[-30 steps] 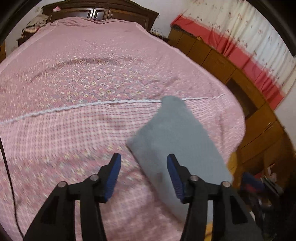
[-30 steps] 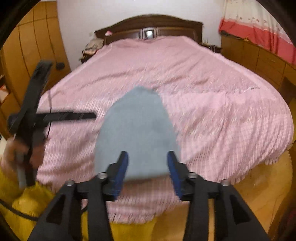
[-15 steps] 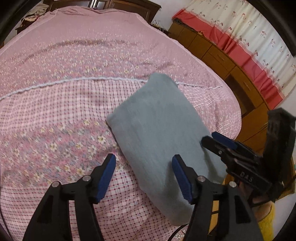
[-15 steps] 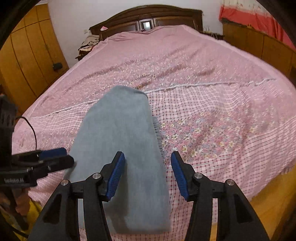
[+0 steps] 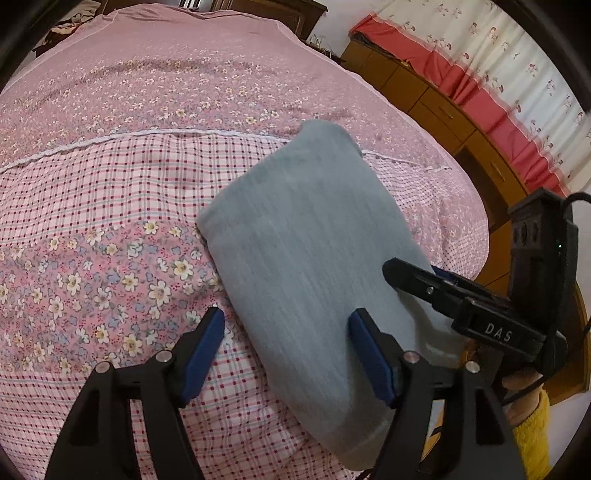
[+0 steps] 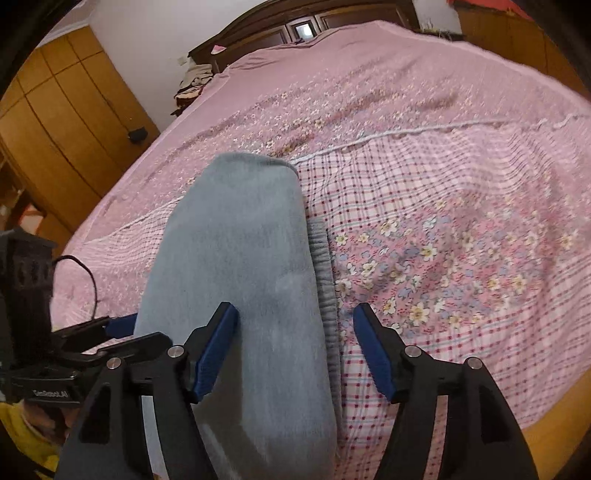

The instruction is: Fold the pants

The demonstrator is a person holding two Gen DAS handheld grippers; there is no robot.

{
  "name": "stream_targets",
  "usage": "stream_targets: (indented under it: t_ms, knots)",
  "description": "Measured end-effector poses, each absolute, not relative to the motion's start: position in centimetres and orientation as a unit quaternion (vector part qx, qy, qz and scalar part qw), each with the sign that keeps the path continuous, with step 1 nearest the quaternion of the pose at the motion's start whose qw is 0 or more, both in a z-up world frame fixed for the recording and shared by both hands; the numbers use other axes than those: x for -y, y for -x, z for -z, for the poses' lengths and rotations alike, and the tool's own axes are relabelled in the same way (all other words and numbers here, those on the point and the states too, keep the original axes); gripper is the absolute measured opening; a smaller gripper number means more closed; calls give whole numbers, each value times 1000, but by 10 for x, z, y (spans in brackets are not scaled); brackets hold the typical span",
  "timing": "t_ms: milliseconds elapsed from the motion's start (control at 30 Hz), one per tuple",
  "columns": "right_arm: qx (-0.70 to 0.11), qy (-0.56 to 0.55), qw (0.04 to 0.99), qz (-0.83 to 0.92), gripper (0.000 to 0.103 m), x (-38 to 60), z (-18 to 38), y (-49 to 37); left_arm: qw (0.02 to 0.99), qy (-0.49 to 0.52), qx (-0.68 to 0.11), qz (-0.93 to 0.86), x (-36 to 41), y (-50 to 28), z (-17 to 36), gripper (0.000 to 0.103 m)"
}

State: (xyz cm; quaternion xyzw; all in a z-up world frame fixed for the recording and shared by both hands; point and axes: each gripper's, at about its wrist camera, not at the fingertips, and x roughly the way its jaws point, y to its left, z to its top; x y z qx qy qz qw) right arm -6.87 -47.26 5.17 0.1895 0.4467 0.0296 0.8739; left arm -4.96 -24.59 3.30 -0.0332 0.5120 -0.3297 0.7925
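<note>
The grey-blue pants (image 5: 306, 258) lie folded into a long bundle on the pink bedspread (image 5: 110, 206), near the bed's front edge. My left gripper (image 5: 285, 314) hovers over the bundle's near left side. Its jaws are opening, with the left edge of the cloth between them, and the blue pads (image 5: 371, 358) press on nothing. My right gripper (image 6: 295, 308) hangs over the pants (image 6: 240, 277) at their right edge, where the ribbed waistband (image 6: 325, 295) shows. Its jaws are also opening, clear of the cloth. Each view shows the other gripper (image 5: 413, 277) (image 6: 144, 328) at the bundle's far side.
A dark wooden headboard (image 6: 303, 22) stands at the far end of the bed. Low wooden cabinets (image 5: 443, 110) under a red and white curtain (image 5: 498, 74) line the right side. On the left are a wooden wardrobe (image 6: 66, 110) and a clothes pile (image 6: 194, 79).
Both grippers have sunk closer to the bed and the pants, and both jaws have widened. The right gripper swung in from beyond the bed's edge to the bundle's right side.
</note>
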Motion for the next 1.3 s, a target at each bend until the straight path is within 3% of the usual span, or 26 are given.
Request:
stream_targets:
  t_ms: [167, 233, 367, 533, 633, 733, 1300]
  knots:
    - [-448, -217, 866, -48, 71, 479, -44, 66, 795, 34, -508, 329, 251, 43, -30, 75]
    - [-440, -224, 867, -66, 61, 476, -46, 68, 795, 37, -506, 332, 249, 45, -31, 75]
    - [-427, -208, 877, -75, 55, 466, -50, 73, 796, 43, -502, 337, 248, 42, -30, 74]
    - [-406, -232, 881, -74, 38, 468, -54, 86, 801, 42, -487, 345, 248, 43, -36, 54]
    - [-395, -223, 889, -71, 35, 464, -65, 90, 803, 45, -480, 350, 244, 43, -42, 42]
    - [-381, -225, 894, -72, 35, 458, -76, 91, 804, 51, -476, 353, 238, 43, -48, 39]
    - [-337, -236, 904, -119, 35, 388, -122, 53, 858, 66, -406, 306, 145, 51, -114, 37]
